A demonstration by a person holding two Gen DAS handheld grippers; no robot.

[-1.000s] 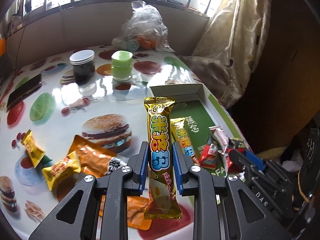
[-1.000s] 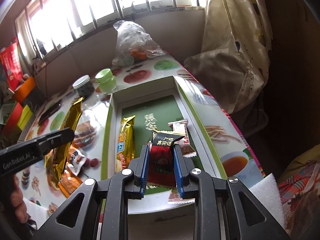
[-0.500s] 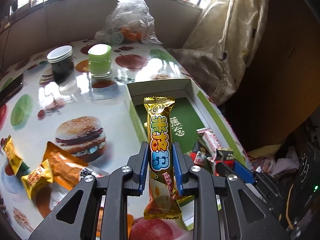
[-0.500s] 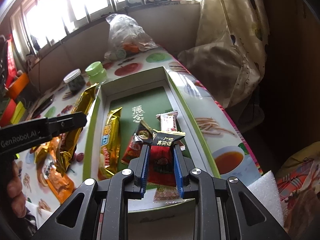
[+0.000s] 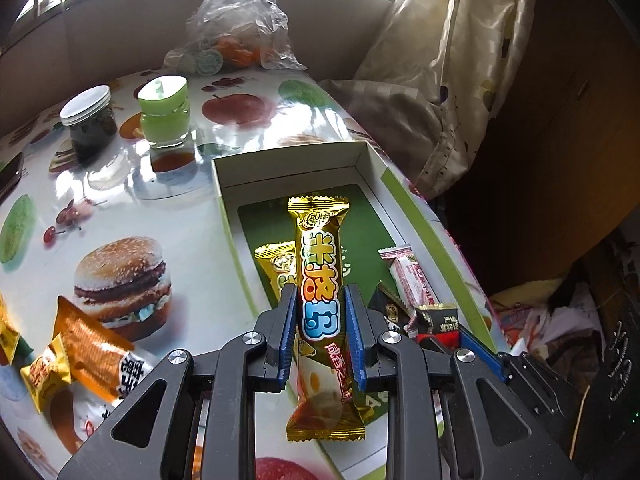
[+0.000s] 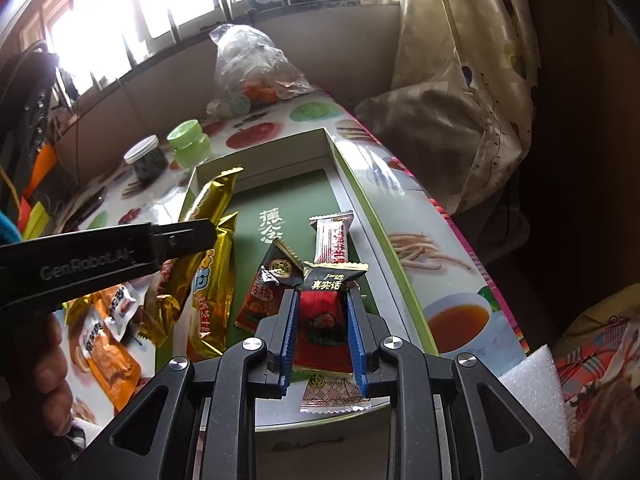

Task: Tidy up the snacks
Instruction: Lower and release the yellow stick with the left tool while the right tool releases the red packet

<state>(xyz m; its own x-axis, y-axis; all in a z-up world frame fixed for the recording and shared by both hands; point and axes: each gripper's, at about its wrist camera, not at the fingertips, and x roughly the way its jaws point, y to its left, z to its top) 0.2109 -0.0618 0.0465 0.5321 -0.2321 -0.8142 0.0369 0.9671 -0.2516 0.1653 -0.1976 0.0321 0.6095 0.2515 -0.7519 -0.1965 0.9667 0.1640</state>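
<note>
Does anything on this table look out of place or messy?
Nothing spilled or damaged. Orange packets and a yellow one lie loose on the table, outside the box.

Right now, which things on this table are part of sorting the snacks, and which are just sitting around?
Part of the job:
gold snack bar in left claw
red-and-black candy in right claw
white box
orange packets

Lying about:
dark jar
green jar
plastic bag

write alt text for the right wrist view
The right hand-held gripper clamps a red-and-black snack over an open green-lined box holding several wrapped snacks. At left, the left hand-held gripper holds a gold bar at the box's edge.
</note>
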